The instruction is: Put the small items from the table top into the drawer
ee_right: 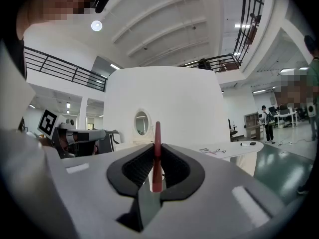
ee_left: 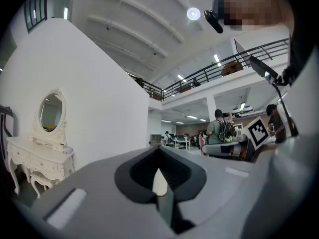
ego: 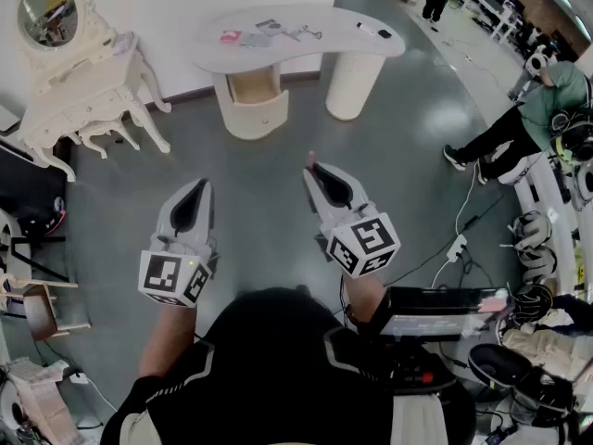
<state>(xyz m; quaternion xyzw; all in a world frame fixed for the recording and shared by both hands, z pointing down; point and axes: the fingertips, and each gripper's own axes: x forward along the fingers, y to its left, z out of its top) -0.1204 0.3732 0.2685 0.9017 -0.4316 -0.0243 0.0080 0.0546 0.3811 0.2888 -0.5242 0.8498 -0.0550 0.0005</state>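
small items (ego: 269, 33) on tabletop (ego: 324, 49) — too small to name | thin red item (ee_right: 157, 138) — lower end hidden in jaws of right gripper (ee_right: 156, 151) | kind unclear

Table (ego: 343, 40) white; floor (ego: 259, 184) grey; stick (ee_right: 157, 133) red in grey right hand-held gripper (ee_right: 156, 149); marker cube (ego: 363, 242) black-and-white.

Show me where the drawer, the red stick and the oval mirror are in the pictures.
drawer (ego: 252, 84): head view, its open inside.
red stick (ee_right: 157, 148): right gripper view, its middle part.
mirror (ego: 46, 11): head view, the glass.
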